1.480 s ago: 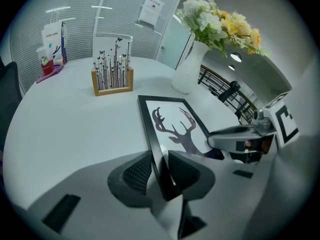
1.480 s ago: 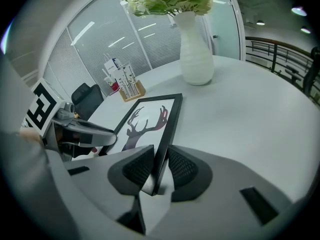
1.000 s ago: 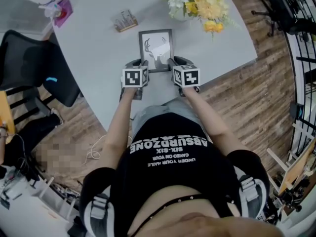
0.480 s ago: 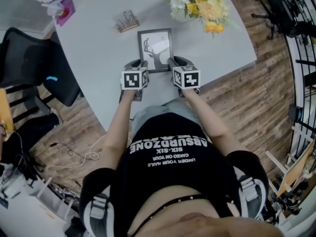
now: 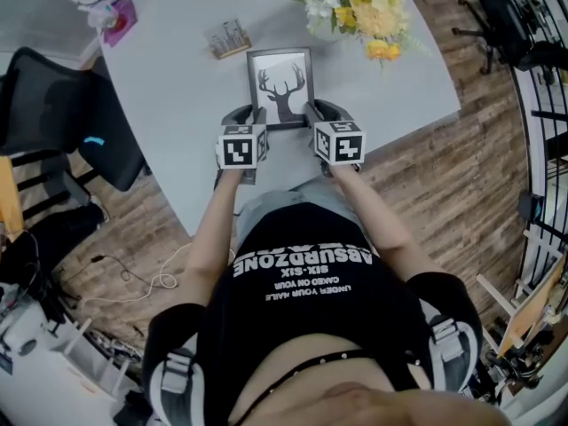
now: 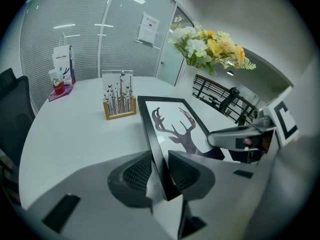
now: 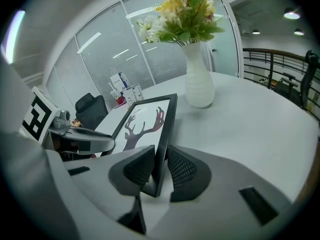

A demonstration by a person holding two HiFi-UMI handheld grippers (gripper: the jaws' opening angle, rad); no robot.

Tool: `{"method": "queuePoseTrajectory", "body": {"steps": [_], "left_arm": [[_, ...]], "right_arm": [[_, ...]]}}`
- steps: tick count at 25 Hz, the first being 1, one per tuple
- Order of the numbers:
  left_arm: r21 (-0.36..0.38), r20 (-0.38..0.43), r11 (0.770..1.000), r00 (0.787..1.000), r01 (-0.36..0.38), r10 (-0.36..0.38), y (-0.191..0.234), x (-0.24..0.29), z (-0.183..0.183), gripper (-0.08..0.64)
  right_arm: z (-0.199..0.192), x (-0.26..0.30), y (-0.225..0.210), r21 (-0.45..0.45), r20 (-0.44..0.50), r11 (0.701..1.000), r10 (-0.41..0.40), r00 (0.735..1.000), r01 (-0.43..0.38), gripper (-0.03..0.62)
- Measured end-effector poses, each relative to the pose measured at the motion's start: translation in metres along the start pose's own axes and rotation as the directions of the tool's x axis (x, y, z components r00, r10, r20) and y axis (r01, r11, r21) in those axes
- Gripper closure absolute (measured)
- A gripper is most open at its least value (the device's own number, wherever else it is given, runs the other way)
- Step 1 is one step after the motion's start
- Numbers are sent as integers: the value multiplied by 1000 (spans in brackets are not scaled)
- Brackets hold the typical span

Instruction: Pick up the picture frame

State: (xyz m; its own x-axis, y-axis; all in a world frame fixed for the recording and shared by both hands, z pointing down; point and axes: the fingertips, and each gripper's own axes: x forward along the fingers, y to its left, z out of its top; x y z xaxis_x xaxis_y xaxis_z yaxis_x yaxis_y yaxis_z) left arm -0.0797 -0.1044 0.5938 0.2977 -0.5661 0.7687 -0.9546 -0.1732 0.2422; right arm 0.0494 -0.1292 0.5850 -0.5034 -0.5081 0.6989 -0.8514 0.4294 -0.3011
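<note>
The picture frame, black with a deer silhouette on white, is held between both grippers above the pale table. My left gripper is shut on its left edge: in the left gripper view the frame runs up from between the pads of that gripper. My right gripper is shut on the right edge, and the right gripper view shows the frame clamped between the mesh pads of that gripper. The frame is tilted, with its far end higher.
A white vase of yellow and white flowers stands behind the frame to the right. A small wooden card stand sits behind it on the left. A paper bag and pink items lie at the far left corner. A black chair stands left of the table.
Both grippers have risen with the frame held between them. The frame has come up off the table, and its deer print now shows without glare.
</note>
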Motion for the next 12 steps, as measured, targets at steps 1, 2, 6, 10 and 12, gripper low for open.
{"method": "queuePoseTrajectory", "body": {"steps": [1, 2, 6, 10, 12], "left_arm": [[4, 5, 1000, 1000, 1, -1, -1, -1, 1, 449], [7, 10, 1000, 1000, 2, -2, -2, -3, 1, 449], [18, 40, 1000, 999, 3, -4, -6, -11, 4, 449], [66, 87, 998, 996, -21, 15, -12, -22, 11, 449], [77, 106, 997, 994, -30, 22, -15, -29, 14, 449]], "right_arm": [[1, -2, 0, -3, 6, 1000, 1, 1000, -1, 499], [2, -4, 1, -5, 12, 1000, 2, 1000, -2, 499], [6, -13, 3, -14, 40, 1000, 7, 999, -6, 500], [12, -23, 7, -33, 81, 999, 12, 997, -10, 500], [13, -28, 9, -34, 97, 999, 18, 995, -15, 500]]}}
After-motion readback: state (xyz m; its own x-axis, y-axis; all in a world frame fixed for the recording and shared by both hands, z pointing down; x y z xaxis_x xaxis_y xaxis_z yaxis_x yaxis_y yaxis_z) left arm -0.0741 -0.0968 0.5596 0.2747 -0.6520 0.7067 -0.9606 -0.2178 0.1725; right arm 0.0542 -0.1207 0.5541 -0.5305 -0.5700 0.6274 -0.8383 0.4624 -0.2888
